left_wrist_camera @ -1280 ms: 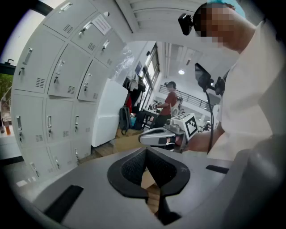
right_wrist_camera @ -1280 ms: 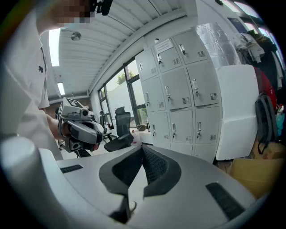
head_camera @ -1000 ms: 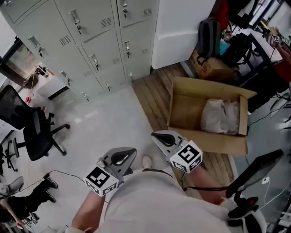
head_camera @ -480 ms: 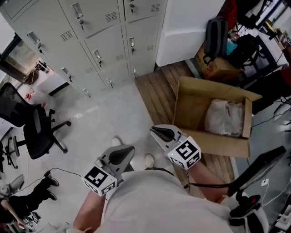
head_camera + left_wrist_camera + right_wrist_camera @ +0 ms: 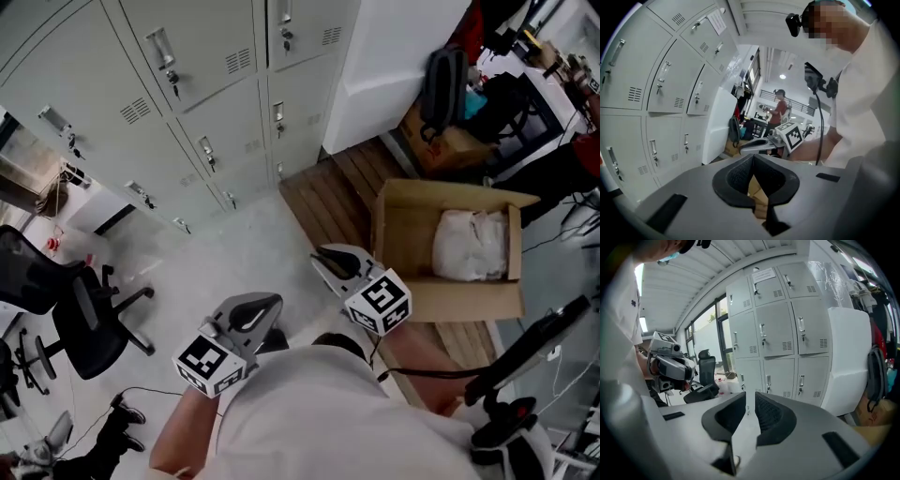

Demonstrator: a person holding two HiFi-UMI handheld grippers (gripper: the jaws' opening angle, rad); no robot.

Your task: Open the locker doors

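Observation:
A bank of pale grey lockers [image 5: 202, 56] fills the upper left of the head view, every door closed, each with a small handle and vent slots. Both grippers are held low over the floor, well short of the doors. My left gripper [image 5: 274, 305] is shut and empty. My right gripper [image 5: 319, 259] is also shut, with nothing between its jaws. The lockers [image 5: 670, 84] stand at the left of the left gripper view, with the right gripper [image 5: 754, 145] ahead. In the right gripper view the lockers [image 5: 773, 329] rise straight ahead.
An open cardboard box [image 5: 398, 234] holding a white bag [image 5: 469, 244] sits on the wooden floor strip [image 5: 328, 192] at right. A black office chair [image 5: 84, 314] stands at left. A white pillar [image 5: 394, 56] adjoins the lockers, with a dark backpack [image 5: 442, 80] beyond it.
The person and both grippers have moved toward the lockers, which now look larger and nearer. The box and chair have slid back in view. Both grippers stay shut.

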